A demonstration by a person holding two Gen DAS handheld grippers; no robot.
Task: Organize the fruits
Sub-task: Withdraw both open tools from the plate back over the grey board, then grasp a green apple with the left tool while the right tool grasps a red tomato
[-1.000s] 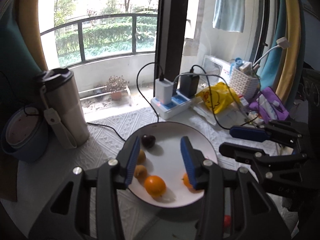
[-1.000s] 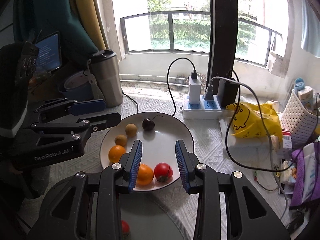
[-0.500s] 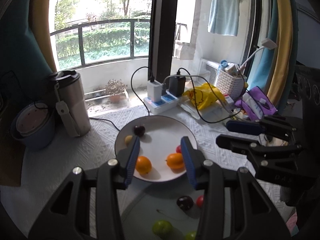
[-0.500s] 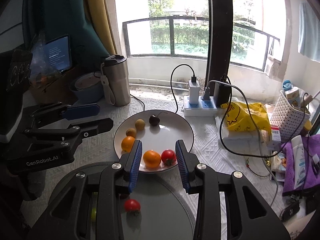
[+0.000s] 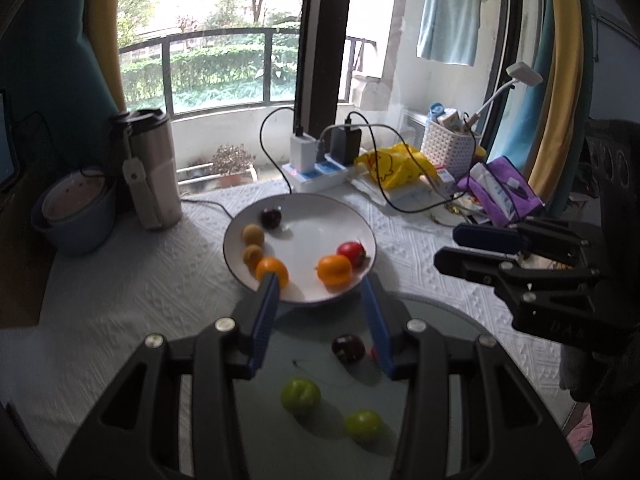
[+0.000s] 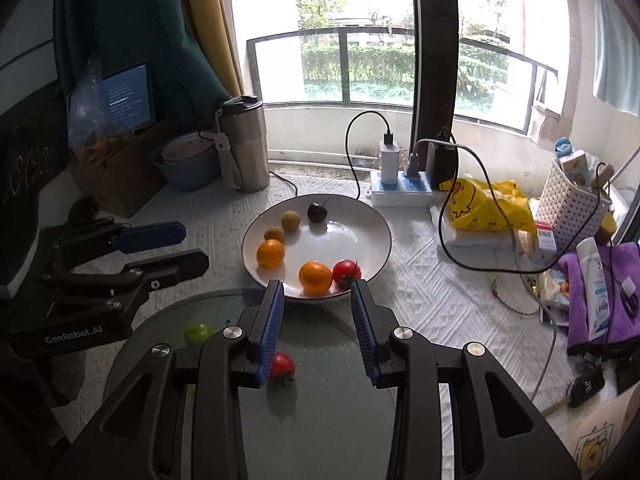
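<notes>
A white plate (image 5: 320, 216) (image 6: 372, 224) holds two oranges (image 5: 335, 269) (image 6: 270, 253), a red tomato (image 5: 351, 253) (image 6: 346, 272), two brown fruits (image 5: 253, 234) and a dark cherry (image 5: 271, 217) (image 6: 317, 212). Nearer, a grey glass disc (image 5: 440, 320) (image 6: 320, 408) carries two green fruits (image 5: 301, 395), a dark cherry (image 5: 348, 349) and a red tomato (image 6: 282, 365). My left gripper (image 5: 320, 292) is open and empty above the disc's far edge. My right gripper (image 6: 318, 298) is open and empty, also over the disc. Each gripper shows at the side of the other's view.
A steel tumbler (image 5: 150, 168) and a blue bowl (image 5: 74, 216) stand at the left. A power strip with chargers and cables (image 5: 316, 168), a yellow bag (image 5: 396, 166), a white basket (image 5: 452, 144) and a purple pouch (image 5: 500, 196) crowd the back right.
Both grippers have drawn back and up from the plate. The grey disc with its fruits has come into view beneath them. Both stay open.
</notes>
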